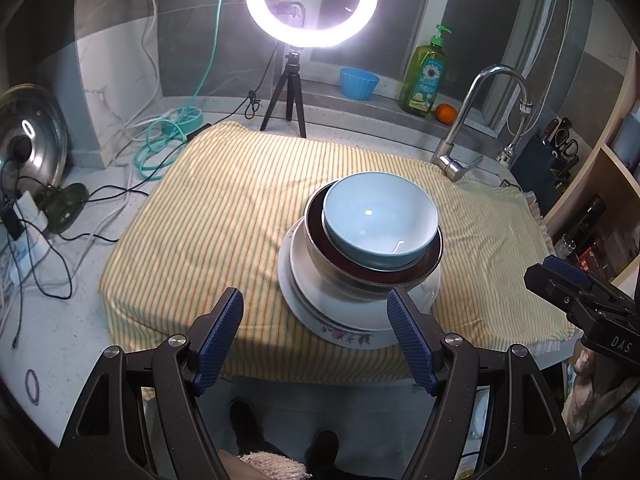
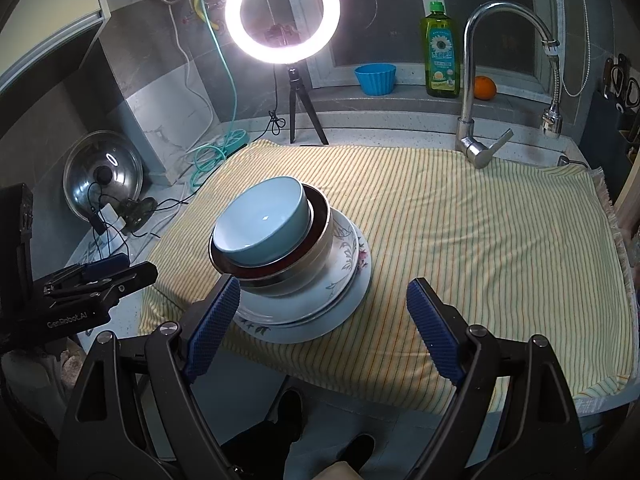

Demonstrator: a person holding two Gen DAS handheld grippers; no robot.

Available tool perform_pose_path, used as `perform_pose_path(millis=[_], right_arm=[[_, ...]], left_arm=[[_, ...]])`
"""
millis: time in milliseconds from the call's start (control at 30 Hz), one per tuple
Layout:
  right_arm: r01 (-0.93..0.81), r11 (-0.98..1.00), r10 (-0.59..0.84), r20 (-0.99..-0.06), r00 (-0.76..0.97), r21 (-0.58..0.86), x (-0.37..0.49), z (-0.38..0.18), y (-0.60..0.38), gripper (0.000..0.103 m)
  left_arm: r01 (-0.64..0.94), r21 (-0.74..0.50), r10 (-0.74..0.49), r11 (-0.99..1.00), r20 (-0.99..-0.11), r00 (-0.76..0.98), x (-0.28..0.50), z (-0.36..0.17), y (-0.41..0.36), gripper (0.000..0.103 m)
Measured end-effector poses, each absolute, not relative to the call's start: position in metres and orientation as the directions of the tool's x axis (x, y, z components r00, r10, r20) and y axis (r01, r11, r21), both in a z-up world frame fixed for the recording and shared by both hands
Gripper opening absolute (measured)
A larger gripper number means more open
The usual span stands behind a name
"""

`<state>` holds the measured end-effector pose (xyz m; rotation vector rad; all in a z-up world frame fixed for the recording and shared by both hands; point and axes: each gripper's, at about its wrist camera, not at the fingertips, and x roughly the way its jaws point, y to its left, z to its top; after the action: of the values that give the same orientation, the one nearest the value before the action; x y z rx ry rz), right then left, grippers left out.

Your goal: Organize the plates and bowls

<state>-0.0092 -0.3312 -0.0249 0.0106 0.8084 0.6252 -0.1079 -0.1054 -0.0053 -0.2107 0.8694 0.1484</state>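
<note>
A light blue bowl (image 1: 378, 222) sits inside a steel bowl with a dark red inside (image 1: 356, 274), on a stack of white plates (image 1: 320, 304), the lowest with a flower pattern. The stack stands on a yellow striped cloth (image 1: 224, 216). It also shows in the right wrist view: blue bowl (image 2: 264, 220), steel bowl (image 2: 296, 276), plates (image 2: 344, 280), cloth (image 2: 480, 240). My left gripper (image 1: 316, 332) is open and empty, just in front of the stack. My right gripper (image 2: 324, 320) is open and empty, near the stack's front right.
A ring light on a tripod (image 1: 288, 92) stands behind the cloth. A tap (image 1: 460, 148), a green soap bottle (image 1: 426, 76), an orange (image 1: 445, 113) and a blue cup (image 1: 358, 82) are at the back right. A pot lid (image 1: 28, 144) and cables lie left.
</note>
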Motion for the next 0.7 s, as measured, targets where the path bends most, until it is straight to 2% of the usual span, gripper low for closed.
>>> perform_pose_path(millis=[700], right_arm=[[-0.511, 0.825, 0.522, -0.673, 0.524, 0.243, -0.0094, -0.0252, -0.3293, 0.088]], left_arm=[[-0.217, -0.117, 0.049, 0.969, -0.771, 0.635, -0.1012, -0.0061, -0.1055, 0.074]])
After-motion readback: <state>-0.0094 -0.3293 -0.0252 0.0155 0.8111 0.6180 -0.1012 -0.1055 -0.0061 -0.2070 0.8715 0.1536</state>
